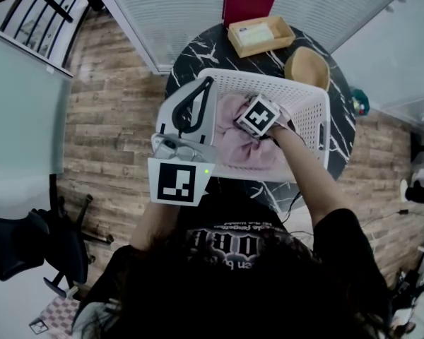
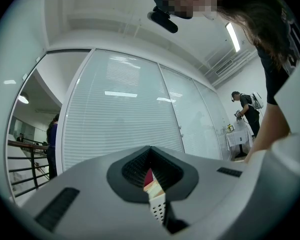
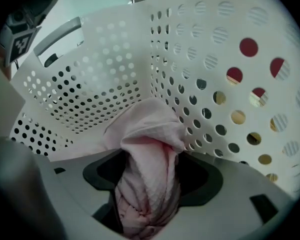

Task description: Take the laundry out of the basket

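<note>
here, over a marble table [image 1: 198, 51], the right hand-held gripper [image 3: 146, 199] clenches pink laundry [image 3: 150, 134], the left hand-held gripper [image 2: 151, 166] closed.

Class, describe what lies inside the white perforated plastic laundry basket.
Inside the white perforated basket lies a pink cloth, bunched in the right gripper. It covers much of the floor; anything beneath cannot be seen.

Left gripper [image 2: 151, 164], fingers [image 2: 90, 194] together, before glass wall [image 2: 125, 109]
</note>
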{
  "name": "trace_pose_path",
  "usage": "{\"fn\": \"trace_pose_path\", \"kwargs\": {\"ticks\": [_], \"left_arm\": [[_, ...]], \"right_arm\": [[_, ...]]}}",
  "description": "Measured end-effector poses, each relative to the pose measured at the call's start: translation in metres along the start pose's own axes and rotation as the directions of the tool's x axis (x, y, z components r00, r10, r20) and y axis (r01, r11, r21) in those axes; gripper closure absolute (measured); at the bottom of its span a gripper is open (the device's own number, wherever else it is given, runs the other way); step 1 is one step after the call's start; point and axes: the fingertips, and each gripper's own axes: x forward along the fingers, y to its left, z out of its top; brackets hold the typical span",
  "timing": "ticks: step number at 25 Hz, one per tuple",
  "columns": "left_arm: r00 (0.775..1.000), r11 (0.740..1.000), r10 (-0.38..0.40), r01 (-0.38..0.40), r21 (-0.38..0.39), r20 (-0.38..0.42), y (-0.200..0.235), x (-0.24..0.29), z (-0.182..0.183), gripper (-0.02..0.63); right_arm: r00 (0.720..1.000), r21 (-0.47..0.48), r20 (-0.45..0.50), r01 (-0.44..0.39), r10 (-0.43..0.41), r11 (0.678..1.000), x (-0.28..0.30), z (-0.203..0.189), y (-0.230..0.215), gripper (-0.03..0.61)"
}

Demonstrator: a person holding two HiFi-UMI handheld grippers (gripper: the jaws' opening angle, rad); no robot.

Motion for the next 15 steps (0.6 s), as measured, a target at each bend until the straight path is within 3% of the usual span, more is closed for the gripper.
{"fn": "trace_pose_path", "kwargs": {"ticks": [12,15], "left_arm": [[1.0,1.0,-0.008,0.008,-0.007,-0.008,0.001,0.0,-0.005,0.614],[1.0,1.0,-0.004,0.004,-0.01,-0.007,0.003,-0.001,-0.005,0.614]], "right_arm": [[0.997,-0.01,-0.061,-0.057,0.056,0.998,0.016,-0.001,0.013,0.318],[0.994,-0.065,-0.099,0.044,-0.05,0.997,0.012,-0.006,-0.005,0.372]]}}
